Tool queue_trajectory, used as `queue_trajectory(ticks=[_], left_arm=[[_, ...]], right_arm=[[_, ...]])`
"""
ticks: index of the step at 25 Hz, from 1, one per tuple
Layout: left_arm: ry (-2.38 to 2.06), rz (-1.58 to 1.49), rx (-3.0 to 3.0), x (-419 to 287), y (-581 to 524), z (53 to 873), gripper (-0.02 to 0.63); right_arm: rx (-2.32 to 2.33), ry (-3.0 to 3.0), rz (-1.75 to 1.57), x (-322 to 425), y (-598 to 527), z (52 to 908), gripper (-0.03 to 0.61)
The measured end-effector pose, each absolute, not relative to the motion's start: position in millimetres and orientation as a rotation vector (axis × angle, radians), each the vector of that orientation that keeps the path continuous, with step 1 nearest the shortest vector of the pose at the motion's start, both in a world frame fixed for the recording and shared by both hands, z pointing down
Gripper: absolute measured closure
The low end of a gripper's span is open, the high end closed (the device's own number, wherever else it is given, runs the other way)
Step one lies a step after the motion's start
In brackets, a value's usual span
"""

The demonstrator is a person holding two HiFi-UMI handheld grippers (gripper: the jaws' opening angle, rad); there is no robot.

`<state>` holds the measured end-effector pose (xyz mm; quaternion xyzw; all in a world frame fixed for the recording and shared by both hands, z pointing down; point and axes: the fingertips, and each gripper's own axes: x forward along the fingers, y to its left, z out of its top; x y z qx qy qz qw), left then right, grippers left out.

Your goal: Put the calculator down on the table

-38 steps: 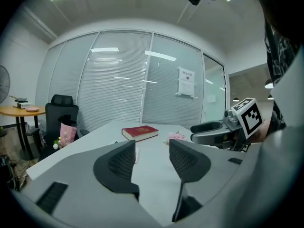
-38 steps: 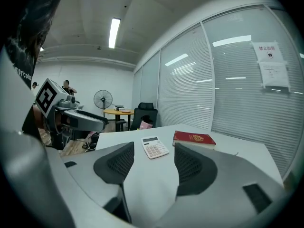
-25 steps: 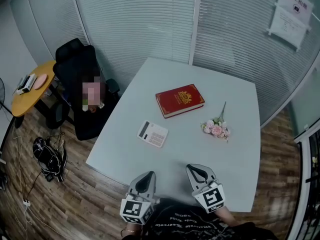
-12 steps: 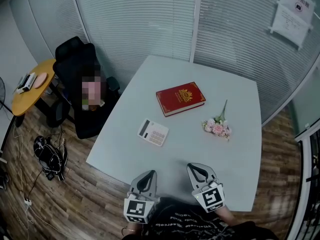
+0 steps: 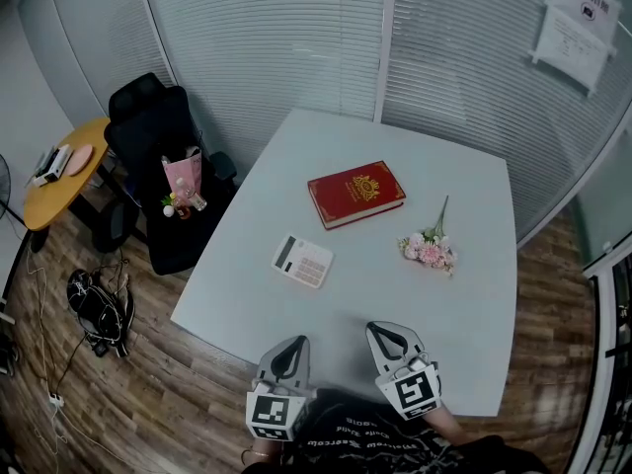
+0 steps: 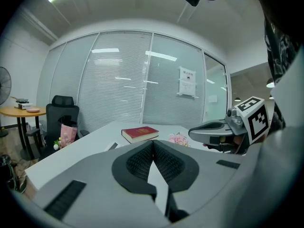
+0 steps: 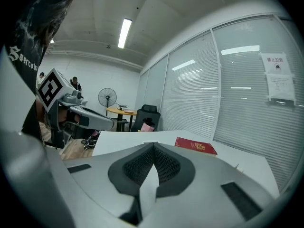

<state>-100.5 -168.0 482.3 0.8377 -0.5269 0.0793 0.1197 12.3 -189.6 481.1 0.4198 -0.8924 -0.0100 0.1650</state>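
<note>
White plastic, the calculator (image 5: 302,262) lies flat on the table (image 5: 286,156) — likely light, stiff, slippery; grip across its thin edges. Your left hand-held gripper (image 5: 286,355) and right hand-held gripper (image 5: 392,342) are closed, empty.

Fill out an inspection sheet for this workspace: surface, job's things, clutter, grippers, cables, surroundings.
Surface: white table, mostly bare.
Job's things: calculator lies flat on the table, apart from both grippers.
Clutter: red book lies closed and flat; pink flowers lie on their side to its right.
Grippers: left gripper and right gripper are both shut and empty, at the table's near edge.
Cables: dark bundle with cords on the wood floor left of the table; nothing seen on the table.
Surroundings: black office chair holding a pink bag; round yellow side table; glass wall with blinds.
</note>
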Motion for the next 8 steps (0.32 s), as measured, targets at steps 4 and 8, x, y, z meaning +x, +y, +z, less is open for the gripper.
queue_trajectory(ticks=[4,8], left_arm=[[-1.542,0.233,2.443,-100.9,-167.2,483.6,0.594],[-1.541,0.224,2.435,-102.0,-166.4,486.5,0.594]], right_arm=[[1.211,-2.538,-0.007,14.5,-188.9,481.3,0.572],[1.189,-2.523,-0.094,16.6,-189.0,486.1,0.572]])
